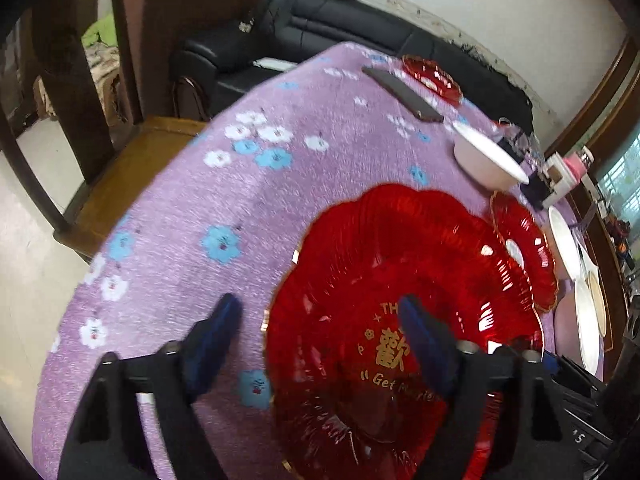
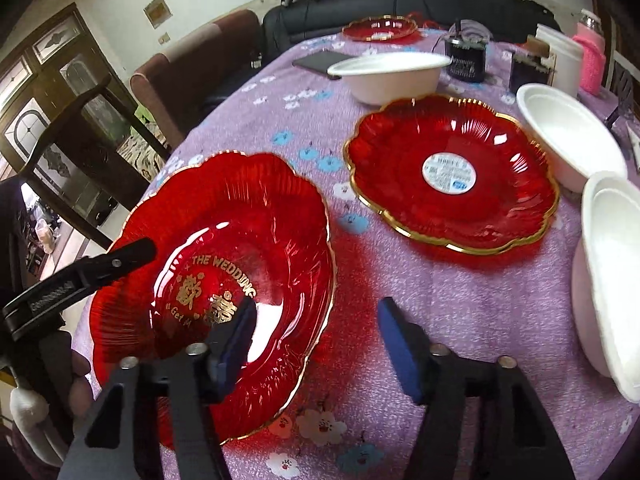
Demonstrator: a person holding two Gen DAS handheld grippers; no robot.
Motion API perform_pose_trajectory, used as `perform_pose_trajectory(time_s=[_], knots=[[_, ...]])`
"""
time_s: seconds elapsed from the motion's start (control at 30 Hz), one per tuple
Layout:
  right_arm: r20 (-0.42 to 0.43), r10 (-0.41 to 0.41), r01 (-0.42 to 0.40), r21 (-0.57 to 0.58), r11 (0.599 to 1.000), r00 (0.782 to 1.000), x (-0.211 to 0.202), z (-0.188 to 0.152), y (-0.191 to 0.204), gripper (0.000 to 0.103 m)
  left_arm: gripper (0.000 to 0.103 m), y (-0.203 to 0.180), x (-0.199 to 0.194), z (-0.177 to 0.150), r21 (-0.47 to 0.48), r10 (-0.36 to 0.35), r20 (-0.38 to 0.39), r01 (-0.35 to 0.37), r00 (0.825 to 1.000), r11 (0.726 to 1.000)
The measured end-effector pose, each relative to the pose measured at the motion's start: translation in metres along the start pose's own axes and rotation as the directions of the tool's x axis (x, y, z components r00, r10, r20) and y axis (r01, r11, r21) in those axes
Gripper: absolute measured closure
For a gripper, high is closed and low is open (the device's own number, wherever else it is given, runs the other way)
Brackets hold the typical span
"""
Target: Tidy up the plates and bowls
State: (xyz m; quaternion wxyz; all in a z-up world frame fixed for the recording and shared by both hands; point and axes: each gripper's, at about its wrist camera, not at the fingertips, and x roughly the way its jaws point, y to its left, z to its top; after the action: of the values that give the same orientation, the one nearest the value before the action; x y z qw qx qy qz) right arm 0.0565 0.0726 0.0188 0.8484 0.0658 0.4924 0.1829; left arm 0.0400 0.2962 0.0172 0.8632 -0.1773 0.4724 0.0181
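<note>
A red glass wedding plate [image 1: 360, 264] [image 2: 272, 216] with gold lettering is tilted, its left side raised off the purple cloth. My left gripper [image 1: 320, 320] is open and straddles its near rim, one finger over the plate, one outside. My right gripper [image 2: 316, 316] is open and straddles the plate's right rim. A second red plate [image 2: 500, 200] [image 1: 524, 248] with a white sticker lies flat to the right. A third red plate [image 2: 380, 28] [image 1: 432, 76] sits at the far end. White bowls stand behind [image 2: 392, 76] [image 1: 488, 160] and right [image 2: 568, 132] [image 2: 612, 272].
A dark phone [image 2: 320, 60] [image 1: 404, 92] lies on the flowered tablecloth [image 2: 460, 300]. A black device [image 2: 468, 56], white tub [image 2: 560, 56] and pink bottle [image 2: 592, 56] stand at the far right. A black sofa [image 1: 320, 28] and wooden chair [image 1: 120, 160] flank the table.
</note>
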Motion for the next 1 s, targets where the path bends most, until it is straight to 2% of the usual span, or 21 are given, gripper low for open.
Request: perform_pose_trajectory(time_s=[0.03, 0.1, 0.17, 0.27, 0.37, 0.43, 0.8, 1.0], knots=[[-0.008, 0.006, -0.006, 0.006, 1.0, 1.0, 0.002, 0.0, -0.001, 0.052, 0.038, -0.002, 0.002, 0.0, 0.006, 0.011, -0.001, -0.011, 1.0, 1.0], [-0.007, 0.008, -0.008, 0.011, 1.0, 1.0, 0.003, 0.001, 0.0, 0.057, 0.058, -0.006, 0.002, -0.002, 0.016, 0.01, 0.0, -0.01, 1.0, 1.0], [-0.016, 0.028, -0.028, 0.011, 1.0, 0.999, 0.004, 0.0, 0.001, 0.072, 0.069, -0.006, 0.002, -0.002, 0.012, 0.007, -0.007, -0.007, 1.0, 1.0], [-0.012, 0.017, -0.017, 0.004, 1.0, 1.0, 0.003, -0.001, 0.001, 0.077, 0.076, -0.003, 0.001, -0.004, -0.006, 0.007, -0.005, -0.007, 1.0, 1.0], [-0.014, 0.03, -0.03, 0.016, 0.999, 0.999, 0.001, -0.002, -0.002, 0.087, 0.079, 0.001, -0.002, -0.005, -0.026, -0.001, -0.004, 0.001, 1.0, 1.0], [-0.016, 0.044, -0.043, 0.017, 0.999, 0.999, -0.001, -0.004, -0.003, 0.088, 0.079, 0.002, -0.006, -0.007, -0.031, -0.004, -0.004, 0.004, 1.0, 1.0], [-0.02, 0.062, -0.063, -0.082, 0.995, 0.998, -0.012, -0.03, 0.023, 0.088, 0.079, 0.023, -0.031, -0.035, -0.076, 0.021, 0.017, -0.02, 1.0, 0.997], [-0.036, 0.087, -0.09, -0.092, 0.992, 0.996, -0.012, -0.043, 0.03, 0.088, 0.079, 0.03, -0.04, -0.047, -0.082, 0.041, 0.03, -0.039, 0.999, 0.996]])
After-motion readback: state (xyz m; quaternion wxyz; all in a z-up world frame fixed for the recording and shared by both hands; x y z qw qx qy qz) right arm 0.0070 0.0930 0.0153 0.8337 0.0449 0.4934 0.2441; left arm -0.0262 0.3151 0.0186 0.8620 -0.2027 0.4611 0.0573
